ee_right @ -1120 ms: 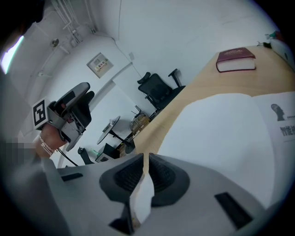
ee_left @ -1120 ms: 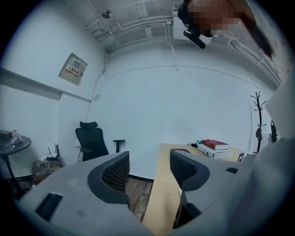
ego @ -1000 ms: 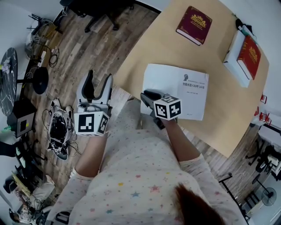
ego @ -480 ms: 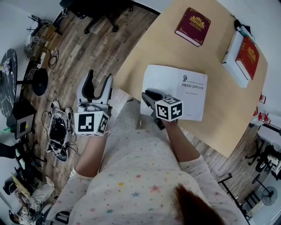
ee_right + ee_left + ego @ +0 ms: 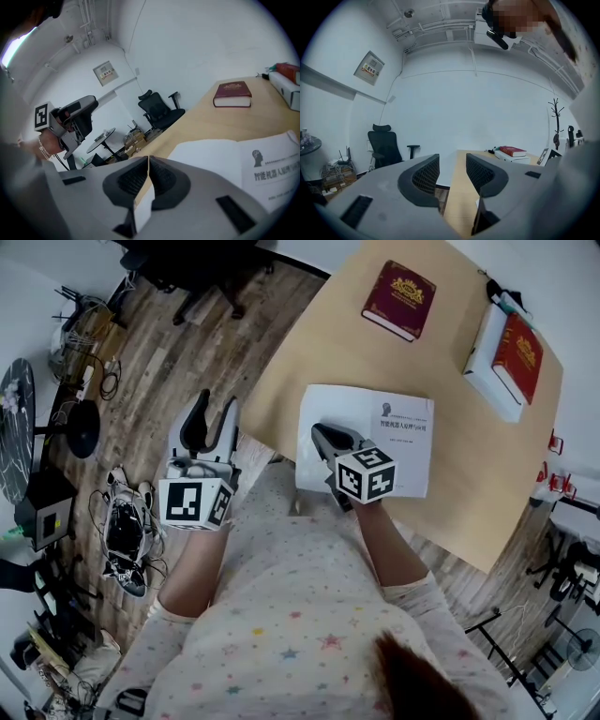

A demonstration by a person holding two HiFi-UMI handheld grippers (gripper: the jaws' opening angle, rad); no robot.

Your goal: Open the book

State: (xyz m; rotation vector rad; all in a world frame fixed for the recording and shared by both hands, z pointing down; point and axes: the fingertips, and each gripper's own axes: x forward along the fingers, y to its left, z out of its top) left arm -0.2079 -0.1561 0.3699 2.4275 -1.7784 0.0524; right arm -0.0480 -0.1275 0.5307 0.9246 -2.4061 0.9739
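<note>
R claw (image 5: 148, 165) lifted gripping page (image 5: 143, 210), book (image 5: 405, 454) lengthwise left-right

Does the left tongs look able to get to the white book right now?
Probably yes. The left tongs hang empty beside the table, jaws apart though just now closing a little. Nothing stands between them and the white book, whose edge the right tongs pinch.

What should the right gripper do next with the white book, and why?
Probably raise the right gripper slowly with its jaws shut. They are pressed on a white sheet at the near edge of the book, while the rest lies flat on the table, so lifting that edge looks like the way to open it.
</note>
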